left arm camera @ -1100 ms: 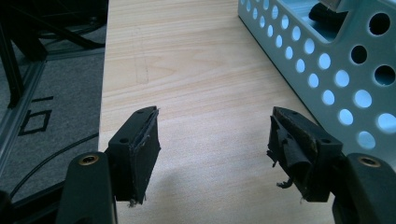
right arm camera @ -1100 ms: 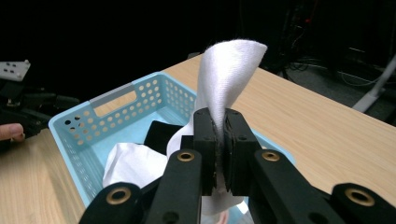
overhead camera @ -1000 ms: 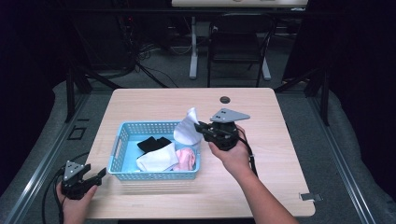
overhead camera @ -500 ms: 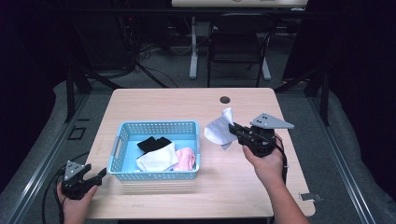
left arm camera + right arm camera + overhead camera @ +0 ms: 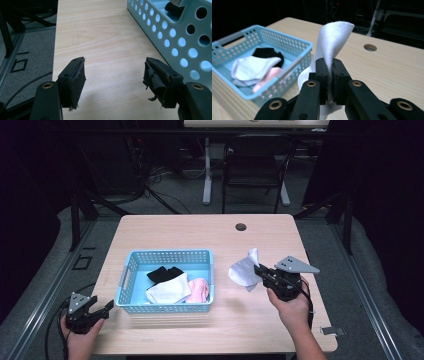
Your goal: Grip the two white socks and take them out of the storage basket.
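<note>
The right gripper (image 5: 329,75) has its jaws pinched tight on a white sock (image 5: 332,37), lifted clear of the table right of the blue basket (image 5: 131,270), probably to sort it out. The left gripper (image 5: 115,75) rests wide open, empty, beside the basket's near-left corner.

We've got a wooden desk (image 5: 200,235) with a round hole (image 5: 241,227) near its far edge, right of centre. Maybe a bit of tape (image 5: 332,331) at the near right corner. Past the far edge sit a dark chair (image 5: 255,165) and floor cables (image 5: 160,195).
</note>
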`<control>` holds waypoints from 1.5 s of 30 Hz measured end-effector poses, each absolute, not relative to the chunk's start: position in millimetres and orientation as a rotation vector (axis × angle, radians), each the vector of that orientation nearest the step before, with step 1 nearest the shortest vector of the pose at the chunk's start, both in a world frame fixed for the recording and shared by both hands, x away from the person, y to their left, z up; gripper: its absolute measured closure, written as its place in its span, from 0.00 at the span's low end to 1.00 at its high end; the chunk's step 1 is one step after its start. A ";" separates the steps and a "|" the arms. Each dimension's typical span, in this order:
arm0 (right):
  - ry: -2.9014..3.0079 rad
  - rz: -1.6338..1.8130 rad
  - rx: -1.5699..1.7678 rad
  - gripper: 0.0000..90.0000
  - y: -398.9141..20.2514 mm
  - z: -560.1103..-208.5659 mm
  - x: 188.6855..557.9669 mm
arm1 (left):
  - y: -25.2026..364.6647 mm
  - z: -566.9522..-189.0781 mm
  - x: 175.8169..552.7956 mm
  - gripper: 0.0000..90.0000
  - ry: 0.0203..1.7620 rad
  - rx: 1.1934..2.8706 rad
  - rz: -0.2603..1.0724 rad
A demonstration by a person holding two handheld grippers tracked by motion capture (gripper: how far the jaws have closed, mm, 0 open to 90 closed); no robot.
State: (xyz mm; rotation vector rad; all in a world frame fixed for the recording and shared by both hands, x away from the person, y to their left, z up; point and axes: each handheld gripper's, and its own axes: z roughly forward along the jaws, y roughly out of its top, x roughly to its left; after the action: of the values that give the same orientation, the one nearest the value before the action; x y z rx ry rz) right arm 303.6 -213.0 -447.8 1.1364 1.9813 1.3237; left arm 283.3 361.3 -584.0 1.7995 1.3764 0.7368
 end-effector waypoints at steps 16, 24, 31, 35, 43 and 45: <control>1.962 1.210 1.356 0.94 -247.4 -519.3 322.9 | 362.1 -584.3 283.0 0.37 1.384 1.791 0.742; 1.914 1.136 1.505 0.93 -271.6 -540.6 329.5 | 360.4 -583.9 283.4 0.37 1.380 1.800 0.738; 1.890 1.116 1.551 0.89 -277.5 -547.0 330.3 | 361.2 -584.0 283.5 0.37 1.375 1.801 0.736; 1.888 1.097 1.558 0.84 -277.4 -549.8 330.3 | 361.3 -584.0 283.7 0.37 1.375 1.795 0.735; 1.796 1.069 1.538 0.53 -276.6 -544.4 327.5 | 361.3 -583.9 283.4 0.37 1.379 1.790 0.736; 1.789 1.071 1.519 0.52 -275.6 -539.6 325.6 | 361.3 -584.0 283.4 0.37 1.378 1.786 0.737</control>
State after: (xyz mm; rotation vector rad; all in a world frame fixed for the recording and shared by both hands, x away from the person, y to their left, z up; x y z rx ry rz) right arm 325.6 -275.6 -539.6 1.5191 1.7890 1.0714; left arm 283.4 361.3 -584.0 1.7861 1.3778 0.7375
